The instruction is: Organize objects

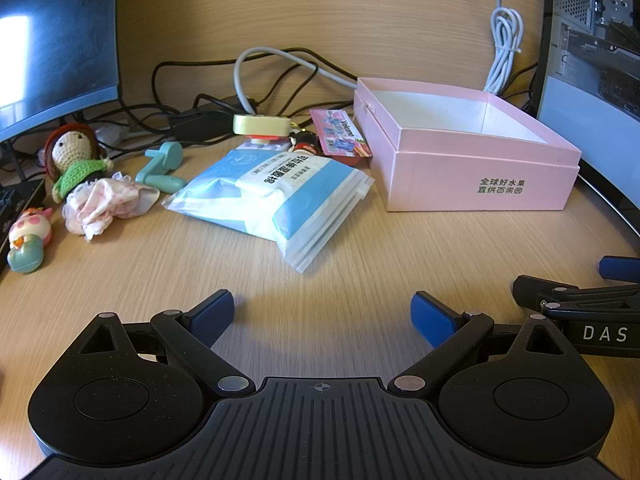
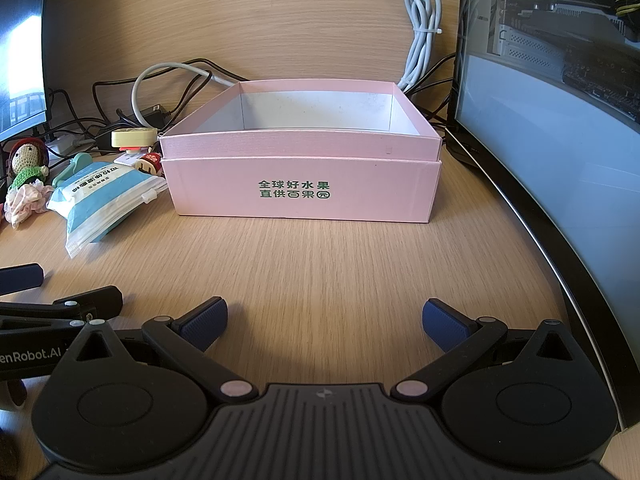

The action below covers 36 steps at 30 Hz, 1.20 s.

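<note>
Both tools sit low over the pale wood-grain desk [image 1: 360,264], side by side and empty: the left gripper [image 1: 322,316] has its blue-padded fingers spread wide with nothing between them, and the right gripper [image 2: 325,322] is spread and empty as well, facing the open pink cardboard box with green printed characters [image 2: 300,194], which stands just ahead of it and looks bare inside. The things to be gathered lie to the left of that box. Nearest the left gripper is the blue-and-white soft plastic pouch with a zip-seal edge [image 1: 276,192], lying flat with one corner pointing toward the fingers; it is probably light, pliant and somewhat slick, so a pinch across the crimped seal edge or a thick mid-section should hold better than the smooth face. Farther left, the crocheted doll with a green knitted top and a frilly pink skirt [image 1: 80,168] is soft and forgiving, best taken around the torso. The mint-green plastic handle-shaped piece [image 1: 162,168] beside it is rigid and smooth, suited to a grip across its narrow stem. The cream-coloured flat case on a red base [image 1: 262,125] sits behind the pouch, near the cables; what it rests on is hard to make out.
</note>
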Each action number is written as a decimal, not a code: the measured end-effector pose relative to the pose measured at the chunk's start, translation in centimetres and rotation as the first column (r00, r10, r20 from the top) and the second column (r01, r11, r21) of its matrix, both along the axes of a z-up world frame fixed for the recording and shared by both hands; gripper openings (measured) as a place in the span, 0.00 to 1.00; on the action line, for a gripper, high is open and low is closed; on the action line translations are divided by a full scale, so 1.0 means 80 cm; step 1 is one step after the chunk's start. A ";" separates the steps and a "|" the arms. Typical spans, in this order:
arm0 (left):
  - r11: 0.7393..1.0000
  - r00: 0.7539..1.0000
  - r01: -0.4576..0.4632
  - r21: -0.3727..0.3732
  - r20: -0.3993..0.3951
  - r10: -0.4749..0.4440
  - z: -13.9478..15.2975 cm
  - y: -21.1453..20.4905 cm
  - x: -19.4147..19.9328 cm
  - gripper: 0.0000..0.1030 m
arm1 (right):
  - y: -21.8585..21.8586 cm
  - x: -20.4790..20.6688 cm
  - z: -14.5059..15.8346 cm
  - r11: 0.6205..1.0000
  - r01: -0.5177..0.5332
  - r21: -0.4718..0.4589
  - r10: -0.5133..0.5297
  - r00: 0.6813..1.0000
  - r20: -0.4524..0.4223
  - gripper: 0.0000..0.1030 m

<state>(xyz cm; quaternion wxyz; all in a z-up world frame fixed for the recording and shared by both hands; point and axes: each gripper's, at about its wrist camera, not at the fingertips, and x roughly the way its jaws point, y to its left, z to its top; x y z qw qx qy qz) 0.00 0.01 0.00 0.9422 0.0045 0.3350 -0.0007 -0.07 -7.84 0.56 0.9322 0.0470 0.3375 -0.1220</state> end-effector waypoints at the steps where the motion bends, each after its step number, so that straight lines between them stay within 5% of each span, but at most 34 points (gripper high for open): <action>1: 1.000 1.000 0.000 0.000 0.000 0.000 0.000 0.000 0.000 0.96 | 0.000 0.000 0.000 1.000 0.000 0.000 0.000 1.000 0.000 1.00; 36: 1.000 1.000 -0.031 -0.005 0.004 0.031 0.000 0.002 -0.002 0.94 | 0.000 0.000 0.001 1.000 0.000 0.000 0.000 1.000 0.000 1.00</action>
